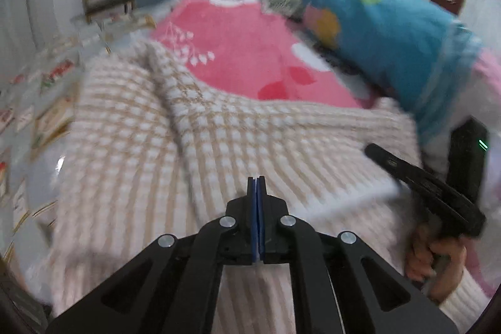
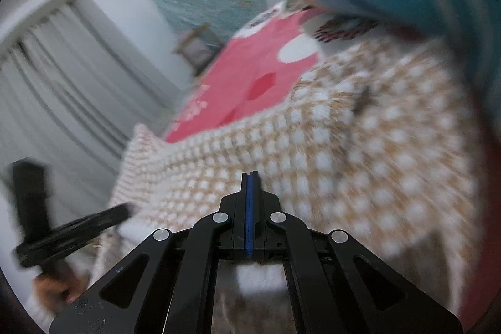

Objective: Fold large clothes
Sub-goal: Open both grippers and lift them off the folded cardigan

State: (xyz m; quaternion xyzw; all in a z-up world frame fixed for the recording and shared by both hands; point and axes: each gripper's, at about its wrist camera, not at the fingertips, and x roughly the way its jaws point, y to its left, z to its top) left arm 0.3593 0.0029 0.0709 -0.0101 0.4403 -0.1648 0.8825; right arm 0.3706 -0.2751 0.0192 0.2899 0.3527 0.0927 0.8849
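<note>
Mid-fold on a beige checked sweater (image 1: 238, 140) spread across a pink blanket (image 1: 247, 52), left gripper (image 1: 256, 182) and right gripper (image 2: 250, 177) pinched together, seemingly gripping hem fabric; next, likely carrying it across.

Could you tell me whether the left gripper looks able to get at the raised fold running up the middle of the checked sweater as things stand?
Probably yes. The left gripper hangs shut above the checked sweater, and the raised fold lies just ahead with nothing between them; its jaws would need to open first.
</note>
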